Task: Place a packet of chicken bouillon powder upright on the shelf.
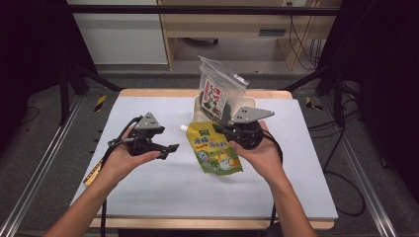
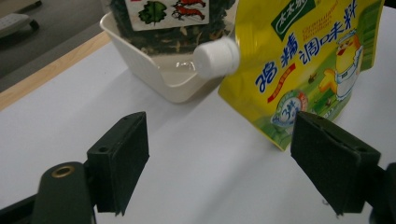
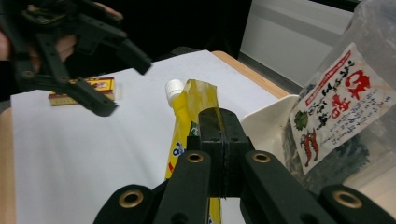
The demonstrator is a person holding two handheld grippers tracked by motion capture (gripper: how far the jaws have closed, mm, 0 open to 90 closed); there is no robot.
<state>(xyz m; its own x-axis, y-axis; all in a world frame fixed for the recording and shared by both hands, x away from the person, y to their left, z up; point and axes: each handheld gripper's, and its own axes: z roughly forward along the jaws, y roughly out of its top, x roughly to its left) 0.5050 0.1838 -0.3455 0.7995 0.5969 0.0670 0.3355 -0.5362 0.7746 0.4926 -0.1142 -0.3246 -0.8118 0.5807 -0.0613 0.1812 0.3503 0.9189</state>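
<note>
A yellow spouted seasoning pouch (image 1: 215, 148) with a white cap (image 2: 217, 57) lies tilted over the middle of the white mat. My right gripper (image 1: 221, 127) is shut on the pouch's upper right edge. In the right gripper view its jaws (image 3: 222, 122) press together on the yellow film (image 3: 187, 121). My left gripper (image 1: 168, 139) hovers left of the pouch with its jaws wide open. Nothing is between its pads (image 2: 128, 158), and the pouch (image 2: 308, 60) lies just beyond them. The left gripper (image 3: 123, 84) also appears at the top left of the right gripper view.
A white tray (image 1: 249, 102) at the back of the mat holds a clear bag of dark dried food (image 1: 217, 91) standing upright. A small yellow and red box (image 1: 93, 174) lies at the mat's left edge. The white mat (image 1: 173, 187) covers the wooden table.
</note>
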